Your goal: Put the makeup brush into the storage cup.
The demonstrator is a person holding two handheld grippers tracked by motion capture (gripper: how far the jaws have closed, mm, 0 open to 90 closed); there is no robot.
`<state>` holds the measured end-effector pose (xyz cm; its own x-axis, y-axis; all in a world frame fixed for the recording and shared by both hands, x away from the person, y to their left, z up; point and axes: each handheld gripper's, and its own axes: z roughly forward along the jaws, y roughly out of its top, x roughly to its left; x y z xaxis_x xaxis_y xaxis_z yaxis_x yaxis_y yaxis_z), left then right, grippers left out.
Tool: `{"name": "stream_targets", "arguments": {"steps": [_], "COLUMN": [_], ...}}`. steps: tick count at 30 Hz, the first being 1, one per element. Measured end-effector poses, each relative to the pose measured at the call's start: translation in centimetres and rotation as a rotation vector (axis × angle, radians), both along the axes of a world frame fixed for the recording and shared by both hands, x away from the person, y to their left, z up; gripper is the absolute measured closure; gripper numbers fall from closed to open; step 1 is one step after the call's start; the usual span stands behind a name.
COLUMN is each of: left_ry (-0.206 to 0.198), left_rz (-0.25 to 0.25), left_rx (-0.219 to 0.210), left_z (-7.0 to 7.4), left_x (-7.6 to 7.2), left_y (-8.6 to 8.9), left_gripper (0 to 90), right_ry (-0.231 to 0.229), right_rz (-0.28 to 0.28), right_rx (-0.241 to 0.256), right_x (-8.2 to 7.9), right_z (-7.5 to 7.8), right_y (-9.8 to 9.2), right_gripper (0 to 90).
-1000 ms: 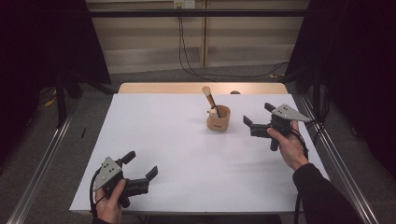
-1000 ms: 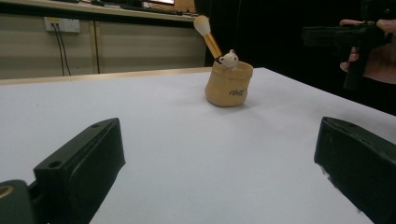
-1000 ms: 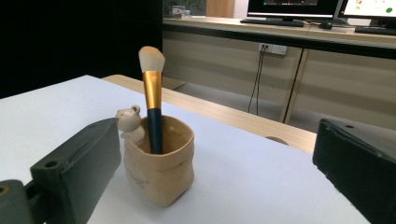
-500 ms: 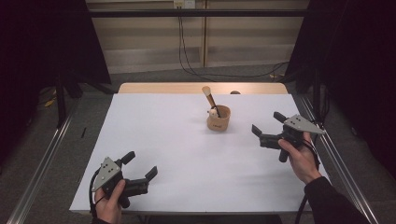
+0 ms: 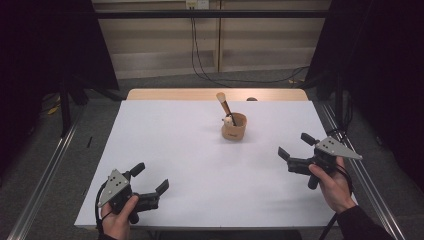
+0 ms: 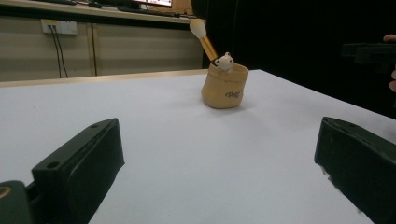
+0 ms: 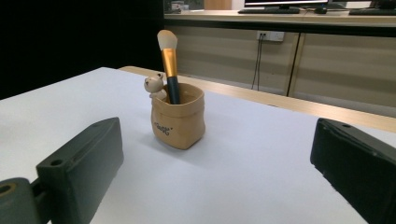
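Both grippers empty, brush sitting in its little pot out ahead of you

Your right gripper (image 5: 295,150) has its jaws spread wide with nothing between them, and the left gripper (image 5: 151,177) is the same, low at your near edge. Ahead of the right jaws, a bit to their left, stands the tan pot (image 7: 178,122) with the makeup brush (image 7: 168,65) leaning in it, bristles up. I'd guess the brush is light and stiff but the handle looks slick, so pinch the gold ferrule or the dark handle just above the rim, not the soft bristles. The pot looks tippy and easy to drag along. Watch the tiny bear figure (image 7: 155,87) on the rim right beside the handle; otherwise the white table (image 5: 180,150) leaves you room.
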<state>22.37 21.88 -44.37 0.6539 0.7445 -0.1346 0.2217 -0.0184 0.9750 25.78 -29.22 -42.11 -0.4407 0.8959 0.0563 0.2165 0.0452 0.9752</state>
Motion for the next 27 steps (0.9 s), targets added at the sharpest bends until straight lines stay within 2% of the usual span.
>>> {"name": "stream_targets", "arguments": {"steps": [1, 5, 6, 12, 16, 19, 27], "left_ry": [0.004, 0.004, 0.01, 0.004, 0.004, 0.006, 0.006], "left_rz": [0.001, 0.002, 0.004, 0.006, 0.016, 0.012, 0.013], "left_rx": [-0.013, -0.007, -0.016, -0.014, -0.009, 0.0, -0.011], "left_z": [0.0, 0.0, 0.0, 0.0, 0.0, 0.0, 0.0], "left_x": [0.0, -0.1, -0.1, -0.2, -0.3, -0.3, -0.5], "left_y": [-0.1, 0.0, 0.0, 0.0, 0.0, 0.1, 0.0], "left_gripper": [1.1, 1.1, 1.1, 1.1, 1.1, 1.1, 1.1], "right_ry": [-0.002, 0.009, 0.004, 0.017, 0.005, 0.01, 0.001], "right_rz": [-0.008, -0.007, -0.014, -0.033, -0.056, -0.063, -0.084], "right_rx": [0.002, -0.001, 0.0, 0.0, -0.001, 0.0, -0.006], "right_x": [-0.3, -1.6, -1.8, -3.5, -4.7, -5.2, -6.8], "right_z": [0.0, -0.1, -0.1, -0.8, -1.0, -1.1, -1.6], "right_y": [-0.2, -0.6, -0.7, -1.5, -2.4, -2.7, -3.5], "right_gripper": [2.2, 2.4, 2.4, 2.4, 2.4, 2.4, 2.4]}}
